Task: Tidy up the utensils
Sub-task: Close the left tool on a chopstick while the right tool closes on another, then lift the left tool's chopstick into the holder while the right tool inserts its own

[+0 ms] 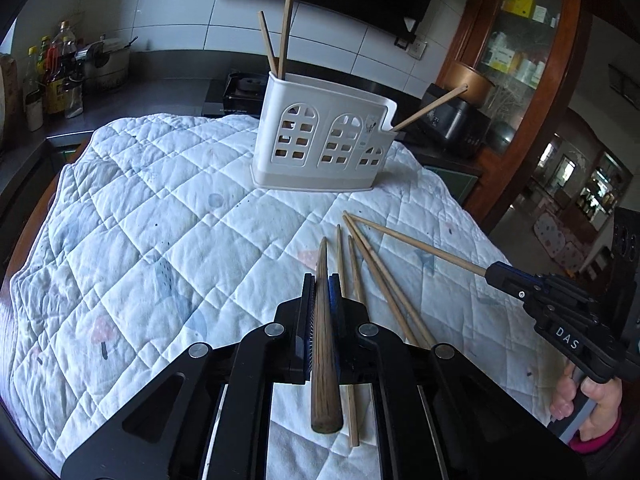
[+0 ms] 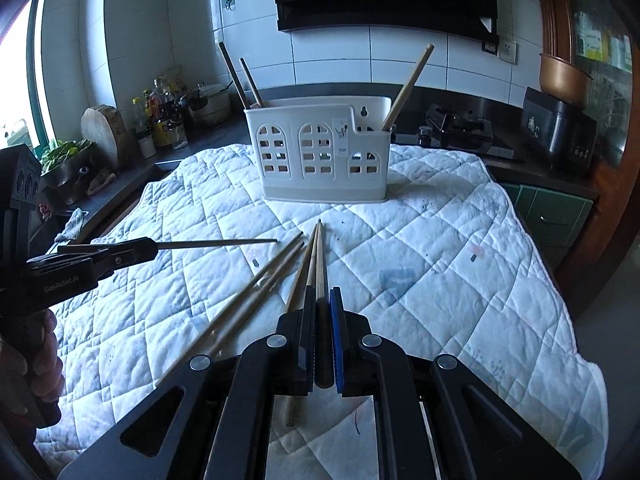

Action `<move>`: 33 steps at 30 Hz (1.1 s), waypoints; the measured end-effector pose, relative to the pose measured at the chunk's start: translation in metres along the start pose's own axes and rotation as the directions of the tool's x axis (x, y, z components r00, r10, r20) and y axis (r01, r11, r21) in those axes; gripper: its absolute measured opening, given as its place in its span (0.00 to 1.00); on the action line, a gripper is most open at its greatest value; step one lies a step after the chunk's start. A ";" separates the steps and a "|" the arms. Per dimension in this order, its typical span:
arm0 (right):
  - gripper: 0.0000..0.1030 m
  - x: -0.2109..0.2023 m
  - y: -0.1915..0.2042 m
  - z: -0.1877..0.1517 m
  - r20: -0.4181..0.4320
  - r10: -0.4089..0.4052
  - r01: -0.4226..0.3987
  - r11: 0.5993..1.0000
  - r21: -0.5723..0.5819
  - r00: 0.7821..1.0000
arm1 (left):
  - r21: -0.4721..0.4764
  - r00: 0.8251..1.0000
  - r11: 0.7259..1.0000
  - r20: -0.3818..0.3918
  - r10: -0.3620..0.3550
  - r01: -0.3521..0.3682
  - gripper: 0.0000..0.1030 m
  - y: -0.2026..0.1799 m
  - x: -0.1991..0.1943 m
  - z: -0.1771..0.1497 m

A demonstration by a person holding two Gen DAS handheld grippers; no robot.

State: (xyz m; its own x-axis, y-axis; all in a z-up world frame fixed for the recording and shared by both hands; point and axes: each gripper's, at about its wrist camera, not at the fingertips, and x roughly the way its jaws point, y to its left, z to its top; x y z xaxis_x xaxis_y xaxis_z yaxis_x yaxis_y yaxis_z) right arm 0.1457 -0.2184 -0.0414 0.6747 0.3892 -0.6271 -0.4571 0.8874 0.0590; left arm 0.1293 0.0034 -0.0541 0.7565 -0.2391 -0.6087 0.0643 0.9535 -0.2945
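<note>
Wooden chopsticks are being collected — the left gripper [image 1: 322,300] and right gripper [image 2: 322,312] are each clamping one chopstick above the table. Next: carrying them into the holder [image 1: 324,140], tips down.

the lower ends of the three wooden chopsticks standing in the white plastic utensil holder with arched cut-outs [image 1: 320,136] are hidden behind its walls. the small printed label [image 2: 341,136] on its front is too small to read. the person's hand [image 1: 588,404] is cut off by the left wrist view's edge. bottles on the dark counter [image 1: 52,76] are too blurred to identify.
</note>
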 end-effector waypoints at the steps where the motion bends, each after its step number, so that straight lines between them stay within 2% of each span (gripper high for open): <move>1: 0.07 -0.002 0.001 0.004 0.008 -0.002 0.002 1.000 -0.002 1.000 | 0.005 1.000 1.000 0.002 0.000 0.000 0.05 0.000 -0.001 0.002; 8: 0.07 -0.011 0.004 0.044 0.033 0.001 0.000 0.999 -0.043 0.999 | 0.027 1.000 0.999 -0.006 -0.022 0.023 0.05 0.004 -0.002 0.024; 17: 0.07 -0.028 -0.010 0.134 0.034 -0.003 0.006 0.997 -0.079 0.999 | 0.075 0.999 0.997 0.016 -0.034 0.033 0.05 0.004 -0.007 0.076; 24: 0.07 -0.034 -0.019 0.195 0.065 -0.007 0.011 0.998 -0.059 0.998 | 0.114 0.999 0.993 0.034 -0.040 0.036 0.05 -0.001 -0.005 0.112; 33: 0.07 -0.015 -0.025 0.251 0.115 -0.045 0.048 0.999 -0.024 0.992 | 0.162 0.984 0.987 0.171 -0.048 0.020 0.05 -0.024 -0.019 0.194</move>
State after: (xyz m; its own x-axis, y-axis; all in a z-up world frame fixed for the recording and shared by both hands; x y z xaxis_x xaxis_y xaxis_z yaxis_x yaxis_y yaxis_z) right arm 0.2927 -0.1840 0.1612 0.7565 0.3751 -0.5358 -0.4380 0.8989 0.0108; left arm 0.2391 0.0207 0.1074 0.8525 -0.2497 -0.4592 0.1838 0.9656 -0.1838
